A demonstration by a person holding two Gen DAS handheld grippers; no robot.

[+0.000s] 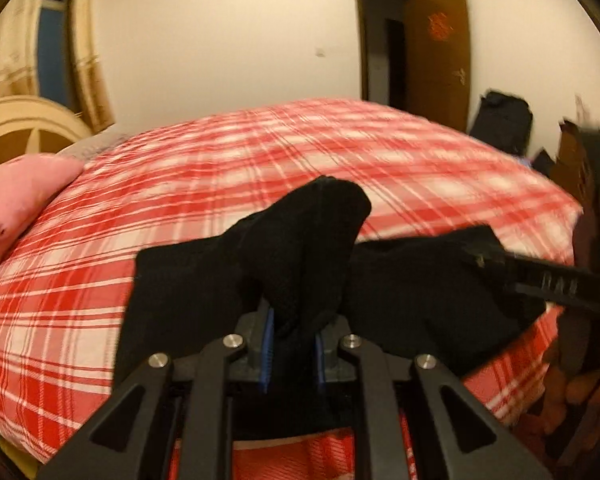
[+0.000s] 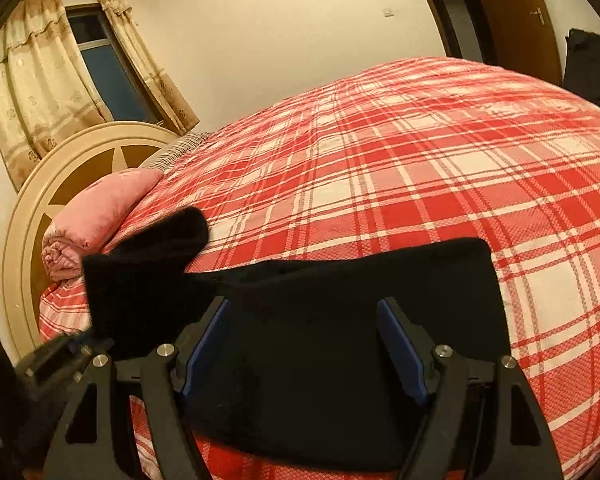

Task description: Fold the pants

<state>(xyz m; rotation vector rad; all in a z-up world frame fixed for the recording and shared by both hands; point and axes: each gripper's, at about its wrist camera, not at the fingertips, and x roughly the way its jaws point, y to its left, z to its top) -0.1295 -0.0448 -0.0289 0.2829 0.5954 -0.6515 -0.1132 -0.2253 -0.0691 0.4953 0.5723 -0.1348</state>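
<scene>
Black pants (image 1: 400, 280) lie at the near edge of a bed with a red and white plaid cover (image 1: 260, 152). My left gripper (image 1: 294, 328) is shut on a bunched end of the pants (image 1: 312, 240), which stands up above its blue pads. In the right wrist view the pants (image 2: 340, 300) lie flat under my right gripper (image 2: 304, 320), whose jaws are wide open and empty just above the cloth. The left gripper (image 2: 60, 356) shows at the lower left there, holding the raised cloth (image 2: 152, 256). The right gripper's finger (image 1: 540, 276) reaches in from the right in the left wrist view.
A pink rolled blanket (image 2: 100, 216) lies at the head of the bed by a round cream headboard (image 2: 60, 176). Curtains and a window (image 2: 100, 68) are behind it. A brown door (image 1: 440, 56) and a dark bag (image 1: 500, 120) stand beyond the bed's far side.
</scene>
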